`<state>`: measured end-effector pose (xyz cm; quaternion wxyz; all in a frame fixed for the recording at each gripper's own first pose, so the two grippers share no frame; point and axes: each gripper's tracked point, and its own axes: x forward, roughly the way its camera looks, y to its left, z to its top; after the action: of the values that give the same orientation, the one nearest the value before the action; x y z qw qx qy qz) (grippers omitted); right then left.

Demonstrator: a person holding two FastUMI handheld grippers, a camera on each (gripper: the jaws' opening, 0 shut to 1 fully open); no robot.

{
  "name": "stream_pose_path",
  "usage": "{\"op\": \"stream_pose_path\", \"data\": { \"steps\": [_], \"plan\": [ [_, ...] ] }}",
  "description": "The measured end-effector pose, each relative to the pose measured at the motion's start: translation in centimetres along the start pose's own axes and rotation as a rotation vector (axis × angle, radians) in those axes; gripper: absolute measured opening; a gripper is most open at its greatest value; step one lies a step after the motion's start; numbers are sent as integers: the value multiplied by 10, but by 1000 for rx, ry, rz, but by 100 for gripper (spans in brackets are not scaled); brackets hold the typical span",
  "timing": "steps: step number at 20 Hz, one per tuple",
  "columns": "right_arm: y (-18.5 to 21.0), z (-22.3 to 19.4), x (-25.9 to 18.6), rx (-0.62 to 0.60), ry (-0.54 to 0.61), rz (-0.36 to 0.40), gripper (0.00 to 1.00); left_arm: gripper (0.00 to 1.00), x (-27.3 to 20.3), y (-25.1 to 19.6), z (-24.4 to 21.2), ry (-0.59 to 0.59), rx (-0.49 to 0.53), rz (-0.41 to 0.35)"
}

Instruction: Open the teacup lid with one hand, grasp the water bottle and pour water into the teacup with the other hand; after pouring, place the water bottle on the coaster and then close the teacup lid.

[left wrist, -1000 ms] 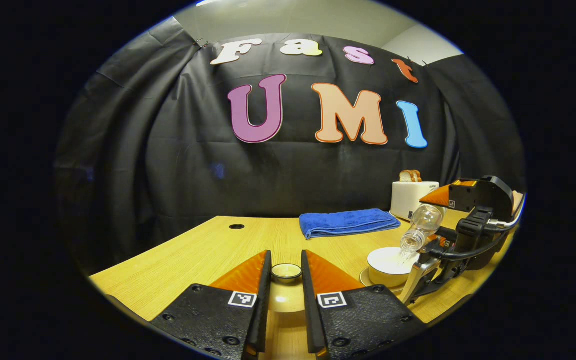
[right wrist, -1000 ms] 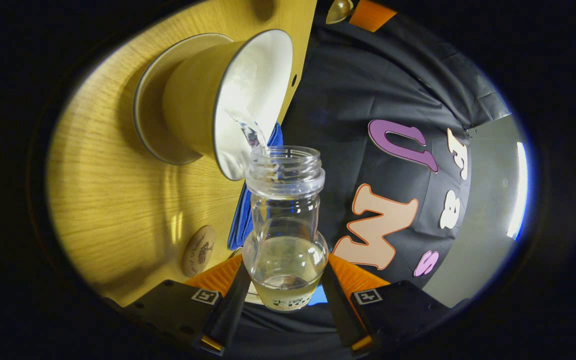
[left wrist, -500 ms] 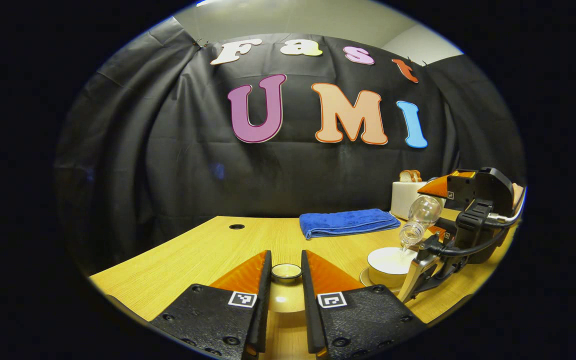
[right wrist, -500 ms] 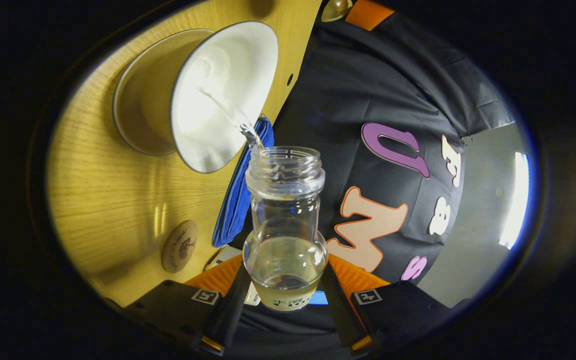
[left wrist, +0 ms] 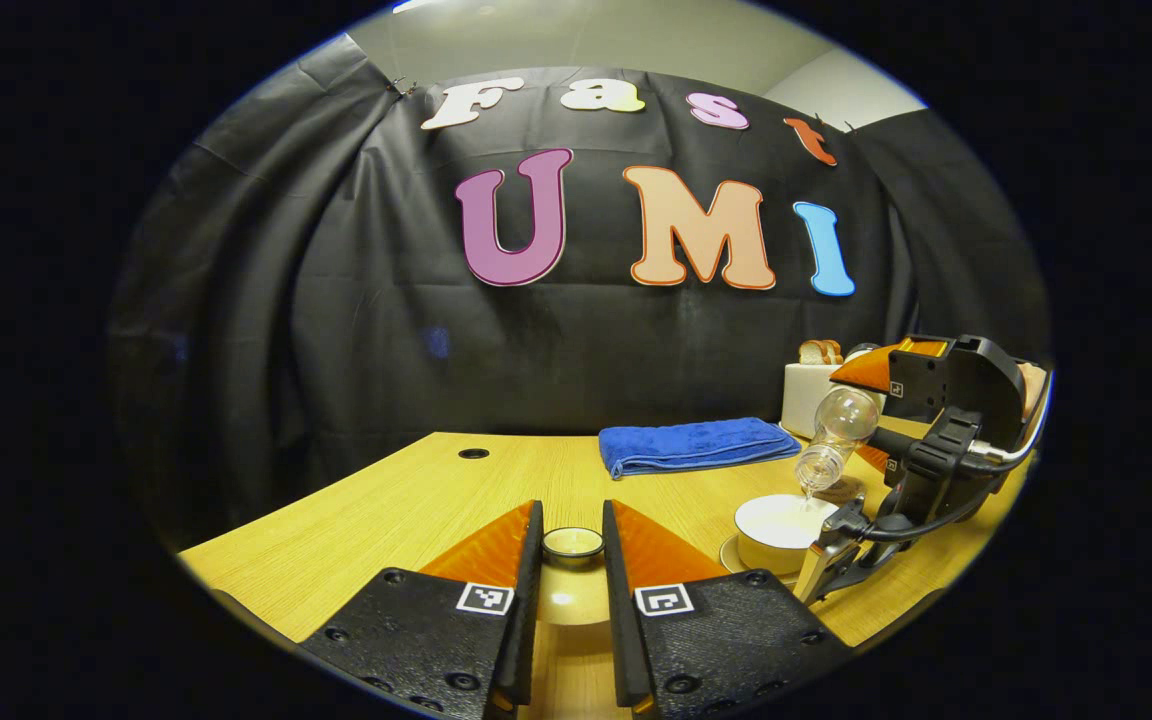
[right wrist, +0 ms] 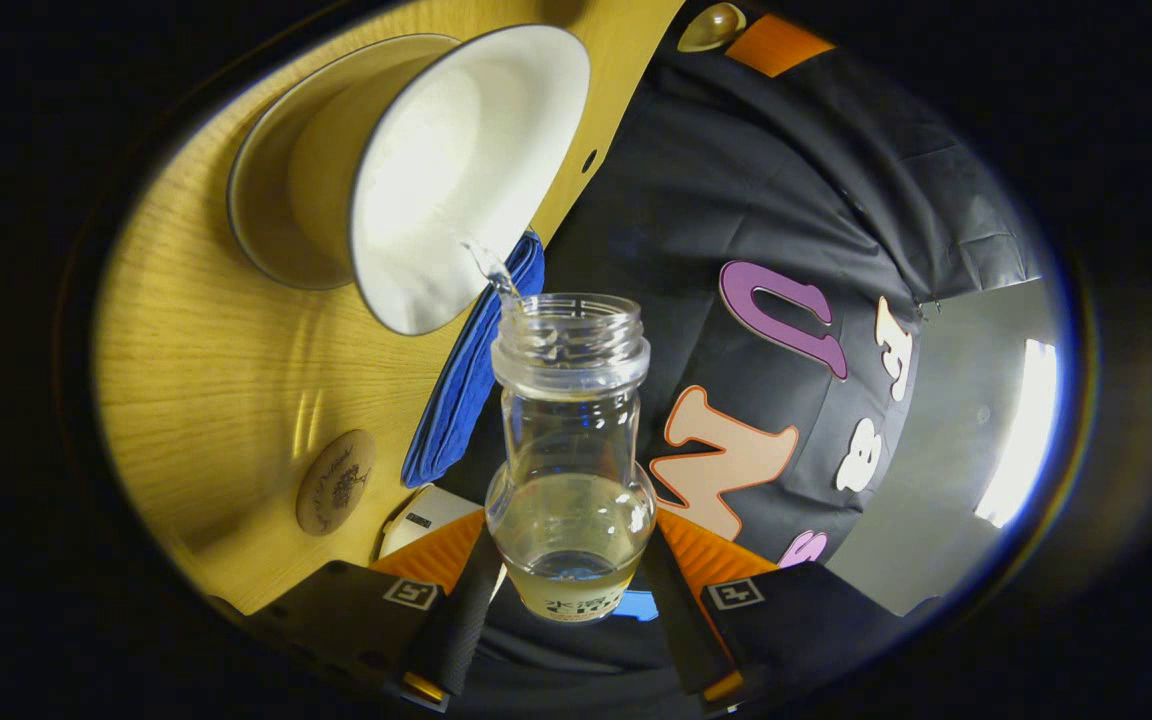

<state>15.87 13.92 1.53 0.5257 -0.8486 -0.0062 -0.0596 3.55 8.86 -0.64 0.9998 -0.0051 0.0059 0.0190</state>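
In the left gripper view, the left gripper (left wrist: 572, 560) is clamped on the lid (left wrist: 572, 545), held between its two fingers above the wooden table (left wrist: 406, 505). To the right, the cup (left wrist: 776, 532) stands open on its saucer (left wrist: 733, 553). The right gripper (left wrist: 861, 420) holds the bottle (left wrist: 831, 438) tilted mouth-down just above the cup, and a thin stream of water runs from the mouth into it. Behind lie a folded blue towel (left wrist: 696, 443) and a white toaster (left wrist: 806, 392) with bread in it.

In the right gripper view, the right gripper (right wrist: 568, 560) grasps the bottle (right wrist: 570, 460) by its round body, both fingers pressing its sides. Water leaves the mouth toward the cup (right wrist: 456, 170) on the saucer (right wrist: 256, 220). The coaster (right wrist: 336, 482) lies bare on the table (right wrist: 206, 370), apart from the cup, near the towel (right wrist: 466, 385)
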Motion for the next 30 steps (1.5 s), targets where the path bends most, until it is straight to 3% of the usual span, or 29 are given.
{"op": "stream_pose_path", "data": {
  "steps": [14, 19, 22, 25, 26, 27, 30],
  "plan": [
    [-16, 10, 0, -91, -33, -52, 80, 30, 0, 0, 0, 0, 0, 0],
    [-2, 9, -2, 6, -25, 24, 84, 30, 1, 0, -1, 0, 0, 0],
    [13, 11, -5, 107, -20, 100, 79, 30, 0, 0, 0, 0, 0, 0],
    [22, 14, -10, 178, -16, 150, 84, 30, 0, 0, -1, 0, 0, 0],
    [27, 13, -11, 202, -14, 170, 80, 30, 0, 0, 0, 0, 0, 0],
    [32, 12, -12, 232, -8, 192, 84, 30, 0, 0, -1, -1, 0, 0],
    [46, 8, -18, 320, 7, 248, 84, 29, 0, 0, 0, 0, 0, 0]
  ]
}}
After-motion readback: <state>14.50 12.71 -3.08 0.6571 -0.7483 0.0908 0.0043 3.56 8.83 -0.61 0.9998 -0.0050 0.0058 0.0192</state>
